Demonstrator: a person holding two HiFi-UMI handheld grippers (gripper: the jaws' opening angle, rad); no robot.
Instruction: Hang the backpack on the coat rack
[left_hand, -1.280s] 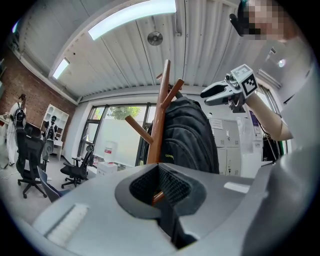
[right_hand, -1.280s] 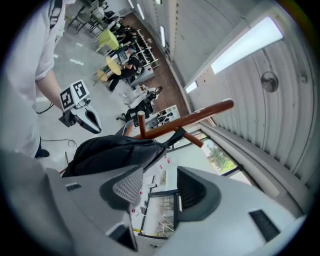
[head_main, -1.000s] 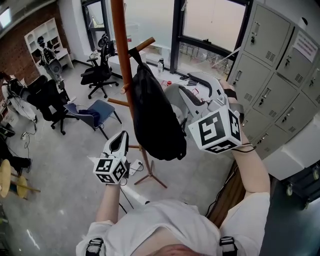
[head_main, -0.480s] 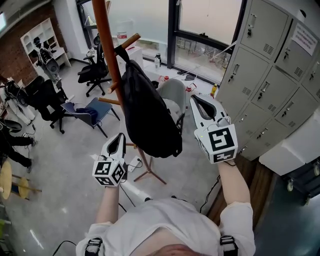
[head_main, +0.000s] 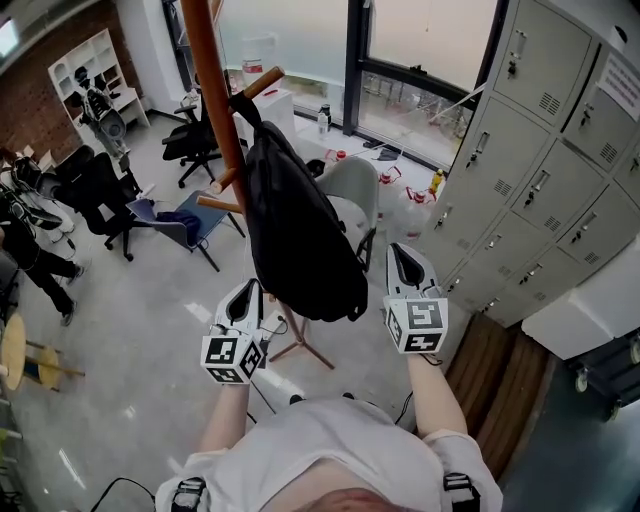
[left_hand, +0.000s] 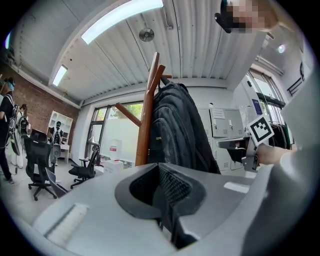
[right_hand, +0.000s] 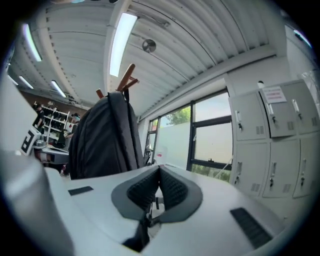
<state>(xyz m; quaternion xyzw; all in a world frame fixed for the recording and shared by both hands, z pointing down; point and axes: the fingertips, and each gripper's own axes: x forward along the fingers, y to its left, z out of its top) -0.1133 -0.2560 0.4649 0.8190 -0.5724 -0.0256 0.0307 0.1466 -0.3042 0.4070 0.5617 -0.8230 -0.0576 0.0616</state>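
Both pairs of jaws are pressed together with nothing between them. We hold our left gripper and our right gripper low in front of us, one on each side of the bag's lower end and neither touching it.

Grey lockers fill the wall on our right, and beside them tall windows run along the far side of the room. Our floor is pale concrete, with a white shelf against the brick wall at the far left.

Ahead of us stands the wooden coat rack, its pole rising out of the top of the head view and its feet spread on the floor between our grippers. Our black backpack hangs from one of the rack's upper pegs by its top strap. Its body drops down alongside the pole, and both gripper views show it just ahead of the closed jaws.

Behind the backpack we see a grey chair, partly hidden. Black office chairs and a blue chair stand further off to the left.
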